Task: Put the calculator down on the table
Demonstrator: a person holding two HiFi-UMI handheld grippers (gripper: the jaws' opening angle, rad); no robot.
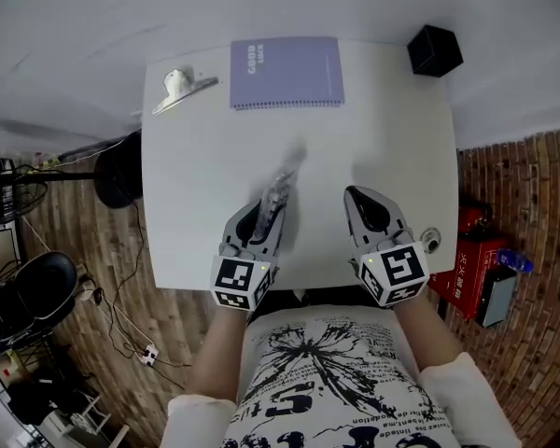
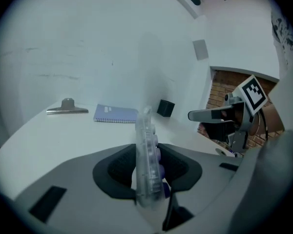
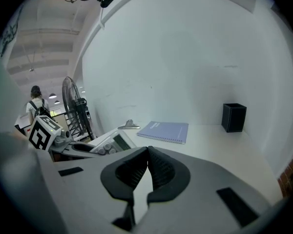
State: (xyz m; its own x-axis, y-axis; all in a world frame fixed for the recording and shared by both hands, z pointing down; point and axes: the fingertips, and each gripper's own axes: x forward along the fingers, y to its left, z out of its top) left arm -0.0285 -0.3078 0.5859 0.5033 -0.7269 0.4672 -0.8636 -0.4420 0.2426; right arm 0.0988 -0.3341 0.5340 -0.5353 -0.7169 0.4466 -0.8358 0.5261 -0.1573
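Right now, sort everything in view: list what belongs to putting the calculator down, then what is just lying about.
Job in hand: calculator; left gripper, clamped on it; table.
Lying about: purple notebook; metal clip; black box.

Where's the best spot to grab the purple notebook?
Its spiral-bound edge, from the near side. The purple notebook lies flat on the table, so nothing sticks up to pinch from above. The bound edge faces the person, so the empty right gripper could probably open, slide in low and clamp it there.
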